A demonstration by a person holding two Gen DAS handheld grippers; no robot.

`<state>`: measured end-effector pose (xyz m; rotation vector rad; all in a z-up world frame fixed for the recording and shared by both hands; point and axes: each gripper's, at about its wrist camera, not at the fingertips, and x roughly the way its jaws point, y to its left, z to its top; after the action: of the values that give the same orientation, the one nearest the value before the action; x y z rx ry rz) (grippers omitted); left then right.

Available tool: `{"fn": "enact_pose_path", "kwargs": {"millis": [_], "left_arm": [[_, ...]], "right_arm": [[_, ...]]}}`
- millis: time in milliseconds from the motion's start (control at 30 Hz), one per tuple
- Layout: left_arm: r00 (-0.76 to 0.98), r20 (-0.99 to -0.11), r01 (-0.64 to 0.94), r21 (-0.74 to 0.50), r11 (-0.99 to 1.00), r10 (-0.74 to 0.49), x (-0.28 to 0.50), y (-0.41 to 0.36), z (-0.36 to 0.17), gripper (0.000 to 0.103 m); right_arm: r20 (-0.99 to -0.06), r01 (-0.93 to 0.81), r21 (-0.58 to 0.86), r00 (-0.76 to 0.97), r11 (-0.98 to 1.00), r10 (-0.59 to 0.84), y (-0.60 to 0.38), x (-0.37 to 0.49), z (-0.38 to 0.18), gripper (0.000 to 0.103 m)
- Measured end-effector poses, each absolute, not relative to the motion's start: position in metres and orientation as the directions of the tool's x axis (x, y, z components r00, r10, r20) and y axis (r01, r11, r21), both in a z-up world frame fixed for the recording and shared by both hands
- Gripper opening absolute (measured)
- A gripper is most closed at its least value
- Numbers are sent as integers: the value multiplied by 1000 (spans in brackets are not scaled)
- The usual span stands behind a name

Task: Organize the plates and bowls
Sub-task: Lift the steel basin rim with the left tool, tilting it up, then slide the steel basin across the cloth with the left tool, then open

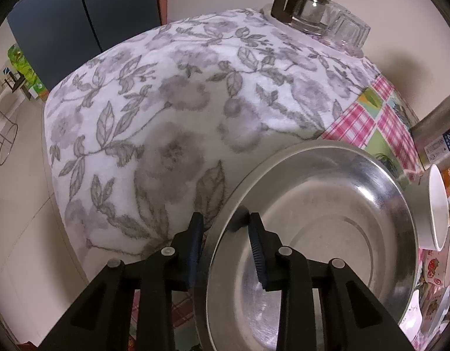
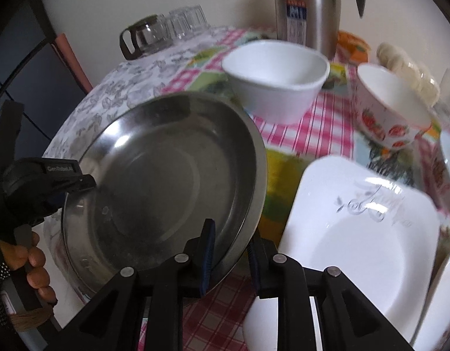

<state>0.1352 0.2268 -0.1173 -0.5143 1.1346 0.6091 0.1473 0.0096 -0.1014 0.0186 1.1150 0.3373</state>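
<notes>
A round steel plate [image 1: 327, 204] is held tilted above the table by both grippers. My left gripper [image 1: 225, 239] straddles its left rim, one finger outside and one inside, shut on it. My right gripper [image 2: 232, 248] straddles its right rim [image 2: 254, 175] the same way, shut on it. The left gripper [image 2: 64, 181] shows at the plate's far edge in the right wrist view. A white square plate [image 2: 356, 234] lies to the right on the table. A plain white bowl [image 2: 277, 79] and a strawberry-patterned bowl [image 2: 391, 111] stand behind.
A grey floral cloth [image 1: 166, 102] covers the table's left half, a pink checked cloth [image 2: 312, 128] the rest. A glass carafe [image 1: 301, 8] and glass cups [image 2: 186, 20] stand at the back, a steel thermos [image 2: 306, 8] and food packets [image 2: 406, 67] at back right.
</notes>
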Motion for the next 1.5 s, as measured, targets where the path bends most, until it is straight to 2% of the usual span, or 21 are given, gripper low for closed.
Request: {"fn": "enact_pose_path", "kwargs": {"millis": [833, 1500], "left_arm": [[415, -889, -626, -125, 770, 193, 121, 198, -67, 30], [478, -874, -336, -94, 937, 84, 131, 71, -48, 30]], "right_arm": [[-804, -255, 189, 513, 948, 299, -20, 127, -50, 23], [-822, -70, 174, 539, 982, 184, -132, 102, -43, 26]]}}
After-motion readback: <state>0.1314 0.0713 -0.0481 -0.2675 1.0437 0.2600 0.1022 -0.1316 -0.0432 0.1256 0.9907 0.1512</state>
